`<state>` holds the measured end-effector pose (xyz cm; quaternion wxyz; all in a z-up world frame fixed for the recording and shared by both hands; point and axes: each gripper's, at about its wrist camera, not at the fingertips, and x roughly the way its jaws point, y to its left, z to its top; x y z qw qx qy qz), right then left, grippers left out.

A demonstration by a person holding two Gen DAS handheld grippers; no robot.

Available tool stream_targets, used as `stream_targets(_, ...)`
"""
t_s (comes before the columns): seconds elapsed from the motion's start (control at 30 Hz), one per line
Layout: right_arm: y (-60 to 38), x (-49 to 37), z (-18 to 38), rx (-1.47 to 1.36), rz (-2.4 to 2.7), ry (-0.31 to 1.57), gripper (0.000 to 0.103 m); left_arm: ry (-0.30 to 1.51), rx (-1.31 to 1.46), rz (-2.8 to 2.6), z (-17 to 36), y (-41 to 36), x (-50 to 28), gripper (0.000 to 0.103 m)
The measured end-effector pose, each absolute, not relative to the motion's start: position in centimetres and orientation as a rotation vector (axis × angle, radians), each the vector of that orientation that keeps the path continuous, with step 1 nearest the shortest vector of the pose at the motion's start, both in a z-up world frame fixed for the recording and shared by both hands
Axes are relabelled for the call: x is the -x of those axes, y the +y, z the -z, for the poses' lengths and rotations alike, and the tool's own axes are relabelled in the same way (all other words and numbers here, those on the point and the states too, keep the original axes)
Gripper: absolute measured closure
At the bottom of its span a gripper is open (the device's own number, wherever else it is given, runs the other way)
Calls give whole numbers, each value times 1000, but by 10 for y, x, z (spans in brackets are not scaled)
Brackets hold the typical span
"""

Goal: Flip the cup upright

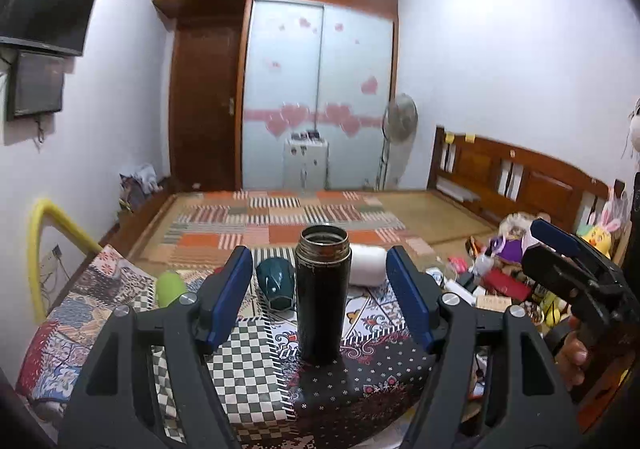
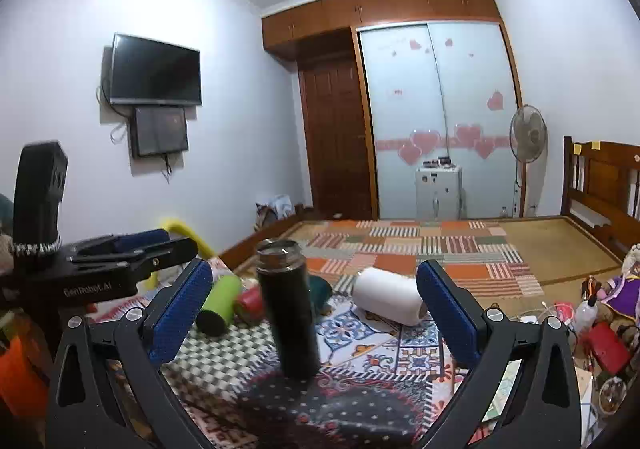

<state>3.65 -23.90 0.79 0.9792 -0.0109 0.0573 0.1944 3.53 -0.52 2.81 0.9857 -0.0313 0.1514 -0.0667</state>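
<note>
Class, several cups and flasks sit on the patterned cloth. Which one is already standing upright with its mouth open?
The dark flask, standing between the open fingers. The white cup, green cup and teal cup all lie on their sides.

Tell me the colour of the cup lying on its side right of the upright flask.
White cup, plain with no pattern; the right wrist view shows it best.
</note>
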Motion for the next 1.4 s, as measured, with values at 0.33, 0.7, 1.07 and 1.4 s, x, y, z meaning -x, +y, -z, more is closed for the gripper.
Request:
stream_targets(0.33, -220, 7, -8, 42, -355, 41, 0, 176, 37, 34, -26, -7, 22, 16)
stream_targets(0.7, -218, 16, 0, 54, -317, 40, 0, 124, 36, 3, -18, -10, 43, 3)
stream_targets(1.07, -221, 18, 2, 47, -293, 44, 0, 128, 34, -1, -15, -11, 43, 0)
stream_targets(1.4, -219, 20, 1, 55, -288, 42, 0, 131, 38, -3, -13, -11, 40, 0)
